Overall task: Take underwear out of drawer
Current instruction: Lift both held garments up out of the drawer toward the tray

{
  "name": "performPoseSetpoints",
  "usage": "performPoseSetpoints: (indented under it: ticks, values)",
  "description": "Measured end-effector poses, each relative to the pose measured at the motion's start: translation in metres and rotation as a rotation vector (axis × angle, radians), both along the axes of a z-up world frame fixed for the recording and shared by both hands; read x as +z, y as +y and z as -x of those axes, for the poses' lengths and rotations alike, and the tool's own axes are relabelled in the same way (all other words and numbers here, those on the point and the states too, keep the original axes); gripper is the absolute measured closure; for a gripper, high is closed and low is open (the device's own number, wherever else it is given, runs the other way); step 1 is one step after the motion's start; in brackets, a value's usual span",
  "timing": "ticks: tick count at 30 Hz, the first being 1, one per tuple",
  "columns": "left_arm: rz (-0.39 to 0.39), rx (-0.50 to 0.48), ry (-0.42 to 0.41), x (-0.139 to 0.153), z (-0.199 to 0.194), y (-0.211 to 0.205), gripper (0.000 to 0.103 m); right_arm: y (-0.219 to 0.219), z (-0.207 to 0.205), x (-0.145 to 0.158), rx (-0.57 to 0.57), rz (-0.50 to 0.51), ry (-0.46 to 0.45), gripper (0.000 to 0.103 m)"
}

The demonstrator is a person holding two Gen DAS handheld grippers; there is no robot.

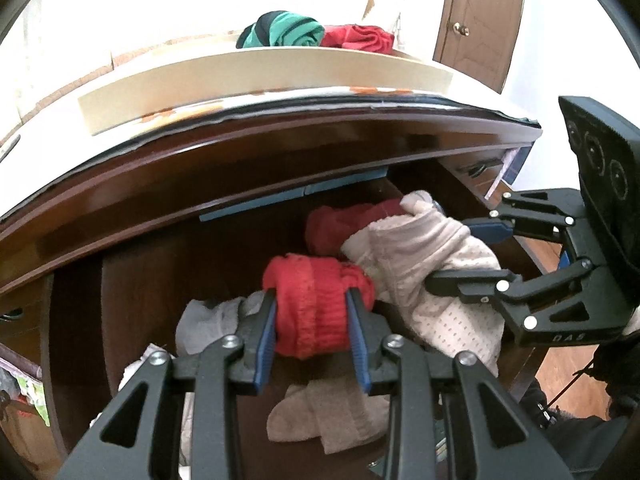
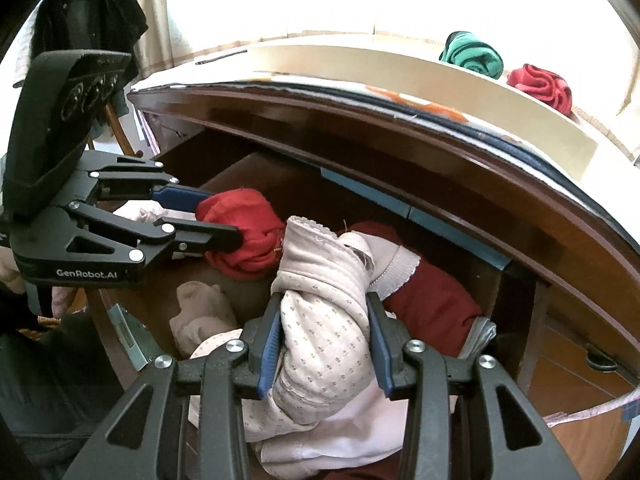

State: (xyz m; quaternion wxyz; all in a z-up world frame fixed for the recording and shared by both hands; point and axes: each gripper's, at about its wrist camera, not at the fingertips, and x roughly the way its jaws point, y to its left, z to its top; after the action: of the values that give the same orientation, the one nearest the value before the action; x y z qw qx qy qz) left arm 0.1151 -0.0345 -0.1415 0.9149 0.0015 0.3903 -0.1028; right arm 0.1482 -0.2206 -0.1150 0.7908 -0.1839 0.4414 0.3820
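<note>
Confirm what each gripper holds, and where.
Left gripper pinches the red rolled underwear across its middle. Right gripper clamps the beige dotted underwear around its bunched mid-section.

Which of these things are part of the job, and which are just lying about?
Part of the job:
- red roll, clamped by the left gripper
- pale dotted roll, clamped by the right gripper
- open drawer
- tray on top, holding a green roll and a red one

Lying about:
- door
- dark garment
</note>
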Motion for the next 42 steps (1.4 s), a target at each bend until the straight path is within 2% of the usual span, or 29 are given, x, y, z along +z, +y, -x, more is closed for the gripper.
performPoseSetpoints:
  ticks: [9,22,42]
  values:
    - [0.017,0.019,-0.036,0.006,0.006,0.005,0.072,-0.01,0.005,0.014,-0.023,-0.069,-0.064,0.062]
    - [0.011,0.045,-0.13,0.024,0.017,0.007,0.072,-0.019,0.012,0.024,-0.046,-0.12,-0.135,0.062]
    - [0.019,0.064,-0.228,0.048,0.032,0.01,0.072,-0.03,0.024,0.052,-0.065,-0.207,-0.234,0.062]
